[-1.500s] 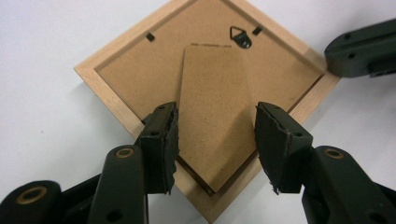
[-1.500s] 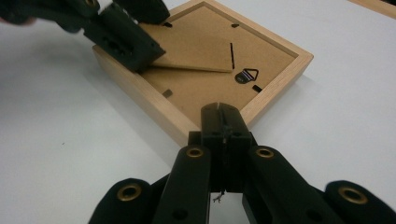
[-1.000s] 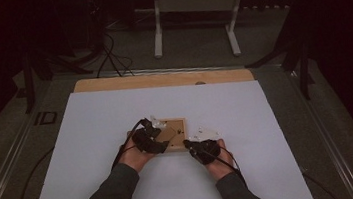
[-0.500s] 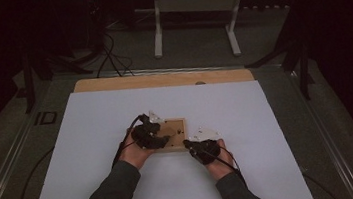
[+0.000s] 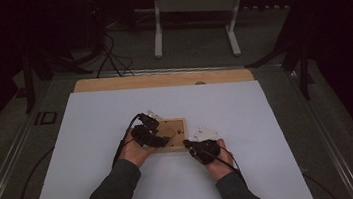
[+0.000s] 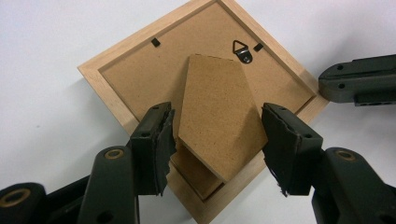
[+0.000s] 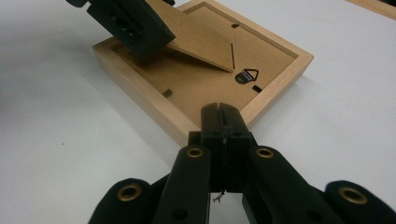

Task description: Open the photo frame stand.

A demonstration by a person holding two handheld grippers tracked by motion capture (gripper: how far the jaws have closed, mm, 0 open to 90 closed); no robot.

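Picture frame (image 6: pixel 140 84), wooden, lying face down on the white counter (image 5: pixel 93 139), stand flap (image 6: pixel 217 121) raised. Left tongs (image 6: pixel 217 140) open, jaws just widened, straddling the flap without pressing it. Right tongs (image 7: pixel 224 123) shut, empty, at the frame's near edge.

both tongs, left tongs (image 5: pixel 161 140) and right tongs (image 5: pixel 189 143), meet at a wooden frame (image 5: pixel 174 130) on white sheet (image 5: pixel 267 119).

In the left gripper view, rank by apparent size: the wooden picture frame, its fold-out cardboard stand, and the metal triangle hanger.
1. Wooden picture frame, lying face down, largest.
2. Cardboard stand, raised towards the camera, so nearness inflates it somewhat; still clearly smaller than the frame.
3. Metal triangle hanger, by far the smallest.
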